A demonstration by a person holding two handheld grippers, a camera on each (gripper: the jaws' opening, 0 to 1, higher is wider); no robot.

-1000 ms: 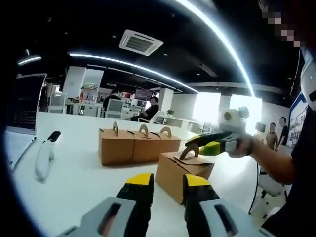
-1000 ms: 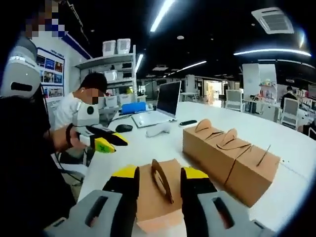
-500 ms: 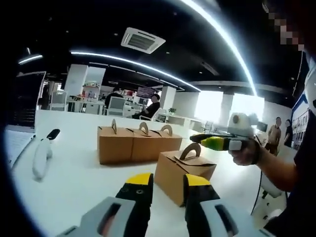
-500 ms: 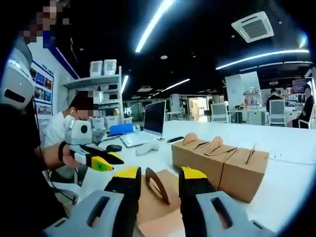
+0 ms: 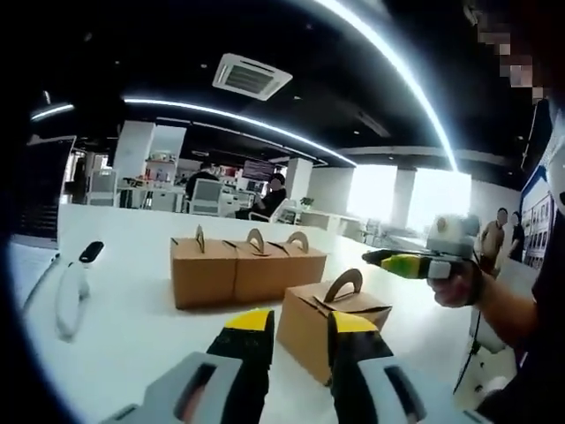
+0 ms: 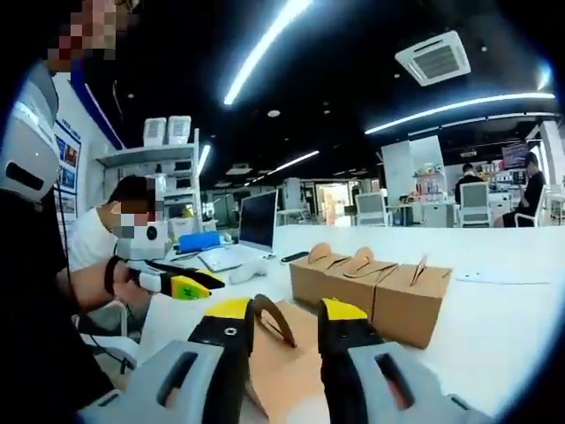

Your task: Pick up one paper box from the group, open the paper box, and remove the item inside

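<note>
The single paper box point(image 5: 328, 320) with the arched handle stands on the white table point(image 5: 132, 327) at the lower centre of the left gripper view, just behind the left gripper point(image 5: 297, 340), whose yellow-tipped jaws are apart and hold nothing. In the right gripper view the same box point(image 6: 284, 371) lies at the bottom centre, its handle rising in the gap of the right gripper point(image 6: 284, 331) (jaws spread, not pressing it). The row of three boxes point(image 5: 245, 268) stands a little behind it, toward the middle of the frame.
</note>
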